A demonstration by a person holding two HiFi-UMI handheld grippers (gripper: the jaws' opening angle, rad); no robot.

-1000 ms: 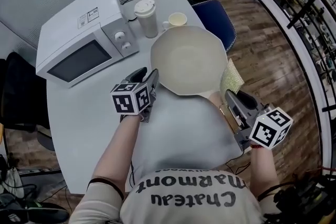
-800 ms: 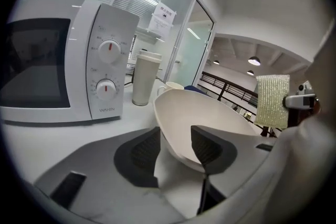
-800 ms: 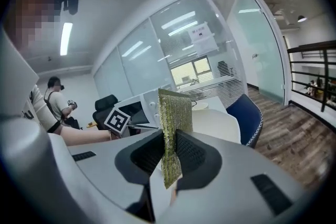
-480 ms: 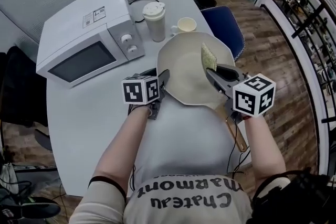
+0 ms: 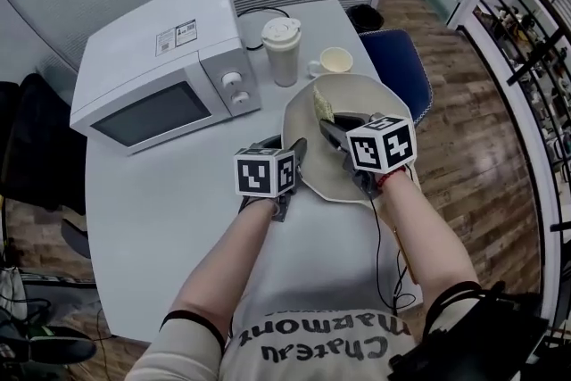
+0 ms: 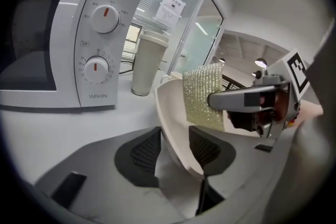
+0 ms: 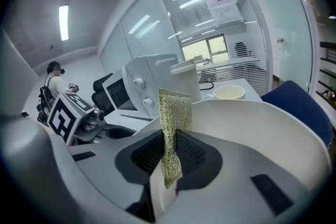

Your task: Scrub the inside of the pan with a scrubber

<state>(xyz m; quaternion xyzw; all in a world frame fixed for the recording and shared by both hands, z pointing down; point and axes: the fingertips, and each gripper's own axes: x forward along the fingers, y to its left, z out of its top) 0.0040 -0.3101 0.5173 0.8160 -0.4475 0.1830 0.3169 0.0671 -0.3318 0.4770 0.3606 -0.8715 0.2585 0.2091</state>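
The cream pan (image 5: 352, 165) lies on the white table (image 5: 161, 210), in front of the microwave's right end. My left gripper (image 5: 292, 158) straddles its near-left rim. In the left gripper view the pan's wall (image 6: 173, 113) fills the gap between the two pads, and the jaws are closing on it. My right gripper (image 5: 328, 122) reaches into the pan from the right, shut on a yellow-green mesh scrubber (image 5: 322, 105). In the right gripper view the scrubber (image 7: 173, 113) stands upright, pinched between the pads, over the pan's inside (image 7: 262, 134). From the left gripper view the scrubber (image 6: 202, 97) hangs just inside the rim.
A white microwave (image 5: 165, 76) fills the table's far left. A lidded paper cup (image 5: 282, 49) and a small mug (image 5: 335, 61) stand just behind the pan. A blue chair (image 5: 401, 71) sits off the table's far right edge.
My right gripper has carried the scrubber from beside the pan's right edge up and into the pan, to its far-left side. The left gripper has stayed at the near rim.
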